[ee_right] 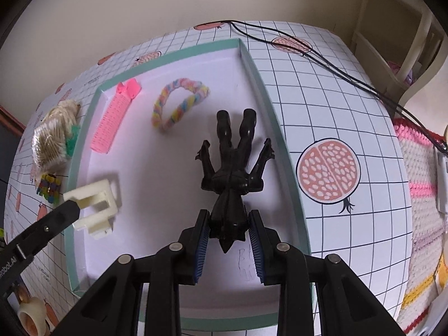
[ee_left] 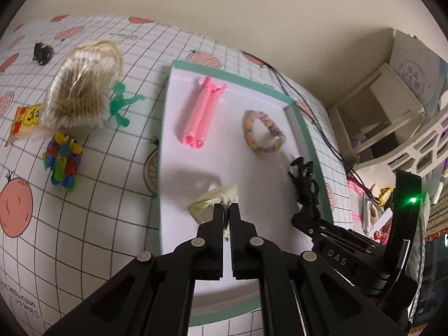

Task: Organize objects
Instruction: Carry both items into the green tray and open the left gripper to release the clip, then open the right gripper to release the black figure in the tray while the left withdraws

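Observation:
A white tray with a teal rim (ee_left: pixel 304 128) (ee_right: pixel 256 84) lies on the gridded tablecloth. Inside it are a pink hair roller (ee_left: pixel 200 114) (ee_right: pixel 114 120) and a pastel braided ring (ee_left: pixel 263 133) (ee_right: pixel 179 103). My left gripper (ee_left: pixel 226 207) (ee_right: pixel 70 210) is shut on a cream plastic bracket (ee_left: pixel 212 198) (ee_right: pixel 95 207), low over the tray's left side. My right gripper (ee_right: pixel 228 214) (ee_left: pixel 308 210) is shut on the head end of a black toy figure (ee_right: pixel 232 168) (ee_left: pixel 303 179), whose legs point away over the tray's right side.
Left of the tray on the cloth are a bag of cotton swabs (ee_left: pixel 81 89), a green figure (ee_left: pixel 123 103), a bundle of colourful clips (ee_left: pixel 63 159), a yellow packet (ee_left: pixel 26 120) and a small black item (ee_left: pixel 42 51). Black cables (ee_right: pixel 336 70) run right of the tray. A tape roll (ee_right: pixel 30 316) sits near left.

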A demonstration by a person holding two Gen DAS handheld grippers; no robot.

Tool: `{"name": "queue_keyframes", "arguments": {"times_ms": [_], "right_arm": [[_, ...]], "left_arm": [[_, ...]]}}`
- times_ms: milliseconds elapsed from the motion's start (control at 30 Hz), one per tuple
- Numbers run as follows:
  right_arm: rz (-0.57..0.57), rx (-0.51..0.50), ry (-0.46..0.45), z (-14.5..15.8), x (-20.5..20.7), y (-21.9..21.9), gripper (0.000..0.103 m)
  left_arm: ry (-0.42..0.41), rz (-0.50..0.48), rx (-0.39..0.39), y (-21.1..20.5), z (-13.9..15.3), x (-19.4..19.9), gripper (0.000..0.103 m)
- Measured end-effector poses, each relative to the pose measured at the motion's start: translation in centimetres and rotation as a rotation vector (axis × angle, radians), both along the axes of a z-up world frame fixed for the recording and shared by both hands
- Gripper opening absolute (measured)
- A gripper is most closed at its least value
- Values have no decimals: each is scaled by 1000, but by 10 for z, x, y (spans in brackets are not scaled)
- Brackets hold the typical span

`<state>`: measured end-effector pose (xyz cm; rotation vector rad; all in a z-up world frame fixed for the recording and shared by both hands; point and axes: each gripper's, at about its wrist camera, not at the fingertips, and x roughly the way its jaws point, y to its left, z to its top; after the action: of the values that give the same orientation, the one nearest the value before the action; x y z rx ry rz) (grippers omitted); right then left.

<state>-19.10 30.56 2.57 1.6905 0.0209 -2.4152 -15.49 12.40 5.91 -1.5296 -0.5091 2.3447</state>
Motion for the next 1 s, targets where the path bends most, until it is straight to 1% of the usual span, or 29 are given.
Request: {"name": "queue_keyframes", "arguments": {"times_ms": [133, 267, 467, 533, 567, 600, 767, 833, 900, 1000], "right_arm": [[-10, -10, -3, 0, 1, 2, 30], [-14, -14, -2, 0, 2, 3, 30], [-18, -13, 5, 3, 2, 3, 32], [-22, -25, 9, 6, 3, 3, 36], [-24, -27, 13, 7, 2, 4, 41], [-23, -26, 15, 8, 3, 4, 42], [-16, -6, 37, 16, 4, -2, 42], [-12, 5, 53, 20, 5, -5, 42], [-11, 15, 62, 23, 5, -8, 42], [-10, 35, 74, 24, 3, -9, 42]], "left_arm": [[-26, 24, 7, -5, -5, -2, 6], [-42, 41, -7, -9, -7, 0, 8], [-69, 43, -15, -12, -8, 2, 12], [-74, 44, -10, -13, -5, 3, 17], [-74, 42, -6, -14, -4, 3, 24], [-73, 43, -7, -14, -3, 4, 28], [-23, 37, -35, -15, 12, 7, 28], [-5, 42, -33, -17, 16, 8, 32], [1, 47, -28, -20, 17, 8, 43], [5, 59, -39, -26, 17, 9, 49]]}}
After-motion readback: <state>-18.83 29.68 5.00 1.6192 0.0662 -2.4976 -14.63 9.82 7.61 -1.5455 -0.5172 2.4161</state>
